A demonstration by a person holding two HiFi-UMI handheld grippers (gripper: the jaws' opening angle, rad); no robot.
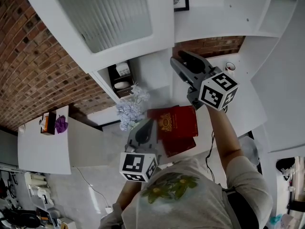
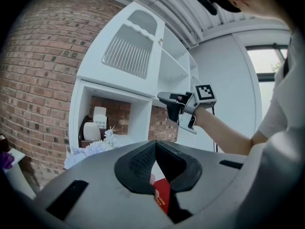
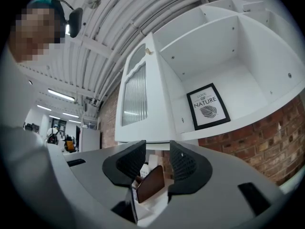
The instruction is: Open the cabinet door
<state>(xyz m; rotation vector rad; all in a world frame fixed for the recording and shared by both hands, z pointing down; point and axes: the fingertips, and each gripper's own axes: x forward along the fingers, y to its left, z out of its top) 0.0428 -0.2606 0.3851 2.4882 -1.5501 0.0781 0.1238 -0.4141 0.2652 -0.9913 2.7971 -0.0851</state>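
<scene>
The white cabinet door (image 1: 102,13) with a ribbed glass panel stands swung open to the left, also seen as the door (image 2: 128,51) and the door (image 3: 136,97). My right gripper (image 1: 183,61) is raised just right of the door's lower corner, jaws open with nothing between them. In its own view, the right gripper (image 3: 157,159) sits under the door's bottom edge, apart from it. The left gripper view shows the right gripper (image 2: 171,101) in front of the open shelves. My left gripper (image 1: 145,128) hangs lower, its jaws shut and empty; its tips (image 2: 155,149) meet.
A red book (image 1: 174,123) lies on the white ledge under my grippers, beside white flowers (image 1: 131,106). A niche holds white cups (image 1: 123,70). A framed leaf print (image 3: 208,106) leans in the open shelf. A white side table (image 1: 33,151) stands far left by the brick wall.
</scene>
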